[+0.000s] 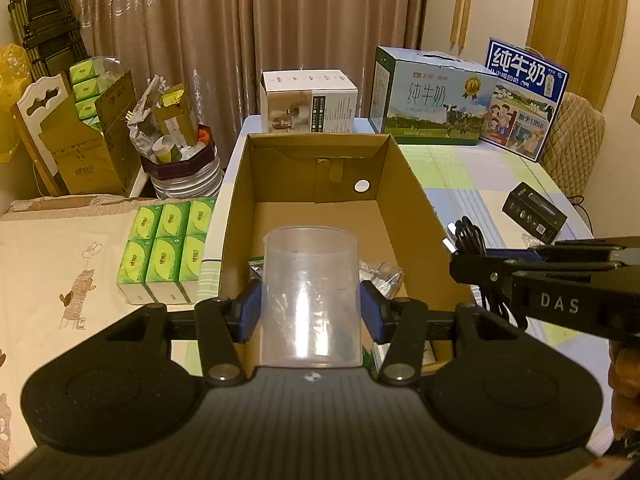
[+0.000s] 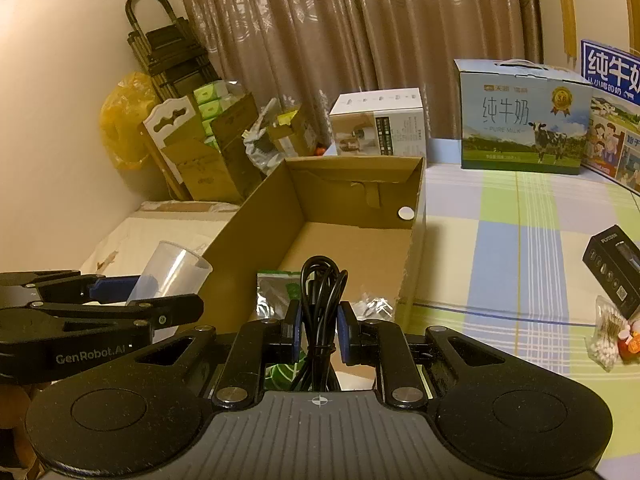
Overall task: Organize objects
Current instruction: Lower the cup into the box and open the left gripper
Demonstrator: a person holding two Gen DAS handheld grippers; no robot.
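My left gripper is shut on a clear plastic cup, held upright over the near end of an open cardboard box. In the right wrist view the same cup shows tilted at the left, beside the box. My right gripper is shut on a coiled black cable above the box's near end. The cable also appears at the box's right wall in the left wrist view. Silver foil packets and crinkled clear wrap lie in the box.
Milk cartons and a white product box stand at the table's far edge. A small black box and a bag of small items lie on the checked cloth to the right. Green tissue packs sit left of the box.
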